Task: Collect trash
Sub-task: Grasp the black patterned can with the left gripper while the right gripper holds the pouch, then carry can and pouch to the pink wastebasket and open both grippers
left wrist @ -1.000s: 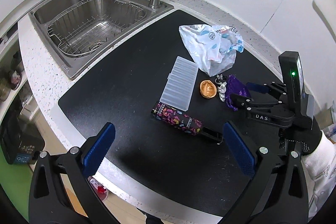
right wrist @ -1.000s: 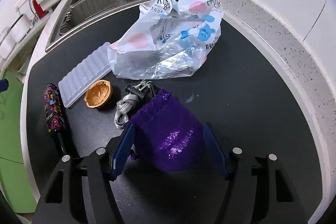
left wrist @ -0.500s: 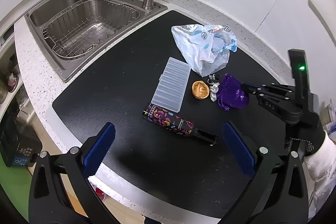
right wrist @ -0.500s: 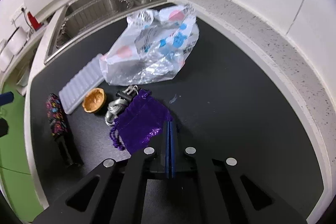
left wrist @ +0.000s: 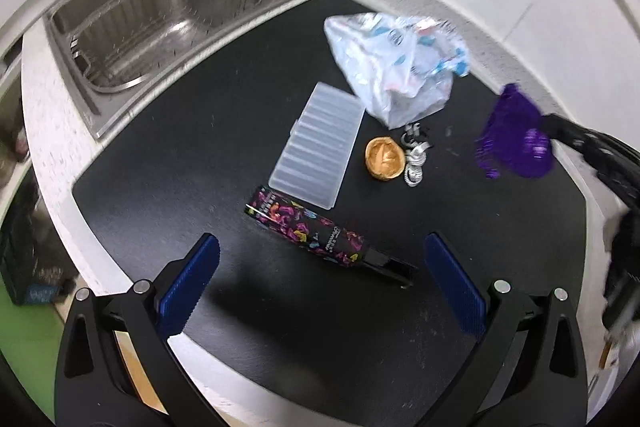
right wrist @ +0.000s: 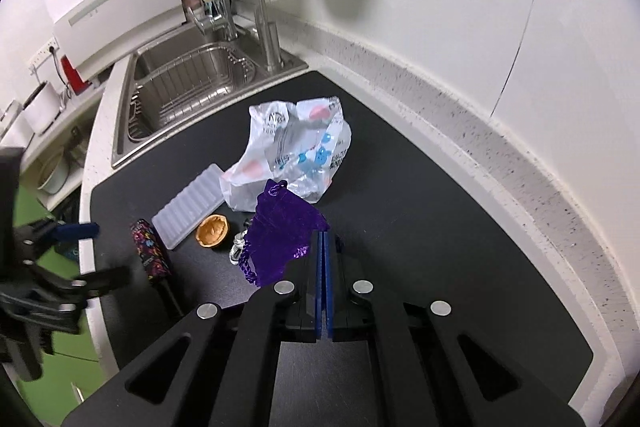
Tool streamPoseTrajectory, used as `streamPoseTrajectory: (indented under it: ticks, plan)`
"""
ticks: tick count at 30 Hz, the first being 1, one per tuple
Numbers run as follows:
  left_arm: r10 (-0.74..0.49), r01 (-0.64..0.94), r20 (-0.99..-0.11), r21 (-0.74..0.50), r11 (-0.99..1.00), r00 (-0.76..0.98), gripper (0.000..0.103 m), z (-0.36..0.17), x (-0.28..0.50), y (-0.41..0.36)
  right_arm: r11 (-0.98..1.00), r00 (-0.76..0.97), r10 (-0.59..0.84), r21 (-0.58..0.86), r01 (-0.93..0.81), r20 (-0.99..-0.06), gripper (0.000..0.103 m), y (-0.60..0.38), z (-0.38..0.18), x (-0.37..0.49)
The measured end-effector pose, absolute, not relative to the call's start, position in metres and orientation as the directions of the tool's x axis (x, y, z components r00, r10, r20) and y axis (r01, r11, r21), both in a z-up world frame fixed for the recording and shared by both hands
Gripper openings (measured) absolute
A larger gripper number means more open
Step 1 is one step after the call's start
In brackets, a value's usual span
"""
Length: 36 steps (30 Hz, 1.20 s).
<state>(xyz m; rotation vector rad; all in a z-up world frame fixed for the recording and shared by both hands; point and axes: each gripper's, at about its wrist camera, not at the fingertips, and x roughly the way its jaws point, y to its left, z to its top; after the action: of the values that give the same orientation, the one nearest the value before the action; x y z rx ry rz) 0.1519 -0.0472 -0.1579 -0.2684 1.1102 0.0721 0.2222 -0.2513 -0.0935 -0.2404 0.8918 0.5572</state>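
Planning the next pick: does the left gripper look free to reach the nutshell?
Probably yes. The left gripper is open and empty, and the nutshell lies uncovered on the mat; only the patterned tube lies between.

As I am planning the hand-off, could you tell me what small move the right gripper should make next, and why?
Probably carry the purple pouch toward the plastic bag. The right gripper is shut on the pouch's edge and it hangs clear of the black mat, with the bag lying just beyond.

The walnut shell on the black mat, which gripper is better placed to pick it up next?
Left. The left gripper is open and empty above the mat, while the right gripper is shut on the purple pouch. The walnut shell lies free.
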Motion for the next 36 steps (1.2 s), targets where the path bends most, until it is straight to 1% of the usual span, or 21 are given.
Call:
streamPoseTrajectory:
  ticks: [8, 9, 10, 13, 17, 18, 19, 21, 25, 28, 36]
  plan:
    - [0.015, -0.399, -0.921, -0.154, 0.904, 0.389, 0.100, -0.179, 0.158, -0.049, 0.819, 0.498, 0.381, 0.034, -0.572, -0.779, 0.000, -0.256, -0.089, 0.219]
    - [0.021, -0.427, -0.924, -0.156, 0.891, 0.382, 0.099, -0.181, 0.158, -0.048, 0.816, 0.497, 0.385, 0.036, -0.577, -0.778, 0.000, -0.256, -0.089, 0.219]
    - [0.029, -0.450, -0.926, -0.156, 0.879, 0.377, 0.090, -0.183, 0.158, -0.048, 0.813, 0.496, 0.389, 0.036, -0.581, -0.777, 0.000, -0.256, -0.089, 0.220]
    - [0.040, -0.518, -0.938, -0.154, 0.841, 0.343, 0.073, -0.191, 0.160, -0.048, 0.804, 0.492, 0.401, 0.039, -0.594, -0.773, 0.001, -0.256, -0.088, 0.220]
    - [0.088, -0.554, -0.941, -0.116, 0.824, 0.328, 0.064, -0.194, 0.161, -0.054, 0.794, 0.489, 0.411, 0.038, -0.607, -0.769, 0.001, -0.257, -0.086, 0.220]
    - [0.101, -0.555, -0.940, -0.105, 0.825, 0.327, 0.057, -0.193, 0.162, -0.055, 0.791, 0.489, 0.413, 0.036, -0.611, -0.768, 0.001, -0.258, -0.086, 0.220]
    - [0.111, -0.553, -0.939, -0.094, 0.828, 0.325, 0.046, -0.193, 0.163, -0.056, 0.789, 0.489, 0.415, 0.036, -0.613, -0.768, 0.000, -0.259, -0.086, 0.220]
    - [0.134, -0.552, -0.941, -0.064, 0.831, 0.311, 0.036, -0.192, 0.162, -0.056, 0.786, 0.488, 0.420, 0.038, -0.617, -0.765, 0.001, -0.261, -0.085, 0.220]
    - [0.130, -0.522, -0.940, -0.056, 0.851, 0.314, 0.025, -0.192, 0.157, -0.051, 0.781, 0.483, 0.433, 0.049, -0.623, -0.761, 0.001, -0.261, -0.085, 0.220]
    - [0.138, -0.505, -0.938, -0.044, 0.862, 0.317, 0.023, -0.192, 0.155, -0.051, 0.775, 0.479, 0.442, 0.054, -0.630, -0.758, 0.000, -0.258, -0.084, 0.218]
    - [0.160, -0.437, -0.911, -0.025, 0.899, 0.381, 0.022, -0.171, 0.141, -0.057, 0.769, 0.483, 0.452, 0.054, -0.637, -0.750, 0.000, -0.253, -0.078, 0.210]
